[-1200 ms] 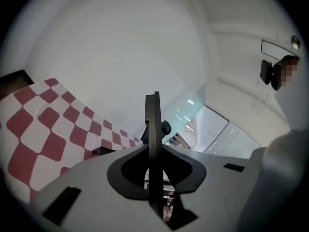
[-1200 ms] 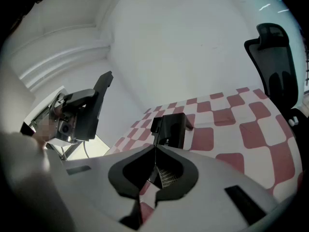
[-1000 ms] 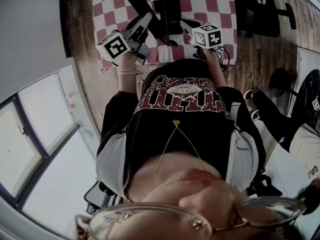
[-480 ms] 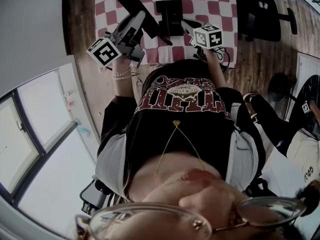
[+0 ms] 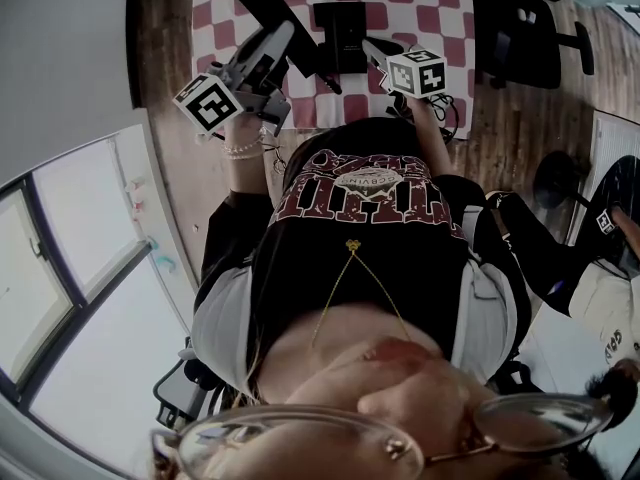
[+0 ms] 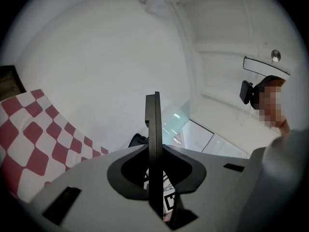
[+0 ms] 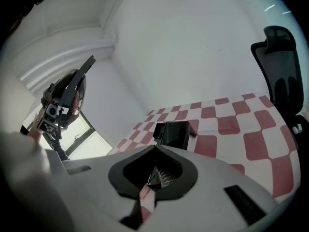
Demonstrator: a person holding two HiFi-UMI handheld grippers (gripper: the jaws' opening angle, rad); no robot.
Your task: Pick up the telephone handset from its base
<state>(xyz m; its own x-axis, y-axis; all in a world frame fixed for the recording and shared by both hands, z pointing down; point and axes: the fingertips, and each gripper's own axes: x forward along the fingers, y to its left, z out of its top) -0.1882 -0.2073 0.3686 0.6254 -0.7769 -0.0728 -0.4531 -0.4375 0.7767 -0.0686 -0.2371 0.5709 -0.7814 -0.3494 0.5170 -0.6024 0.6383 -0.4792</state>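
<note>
The black telephone handset [image 5: 268, 6] is off the table, and my left gripper [image 5: 280, 34] is shut on it. In the left gripper view the handset [image 6: 154, 129] stands edge-on between the jaws of the left gripper [image 6: 155, 170]. The black telephone base [image 5: 340, 30] sits on the red-and-white checkered cloth [image 5: 425, 8], to the right of the handset. My right gripper [image 5: 372, 46] hovers by the base's near right corner, jaws together and holding nothing. In the right gripper view the base [image 7: 175, 133] lies just beyond the right gripper [image 7: 155, 175], and the raised handset [image 7: 72, 86] shows at upper left.
A black office chair [image 5: 525, 28] stands right of the table and shows again [image 7: 285, 66] in the right gripper view. Wooden floor [image 5: 160, 58] lies left of the table, with a window [image 5: 80, 268] below it. A second person [image 5: 610, 298] sits at the far right.
My left gripper has risen and swung left with the handset, drawing it away from the base. The right gripper has stayed where it was.
</note>
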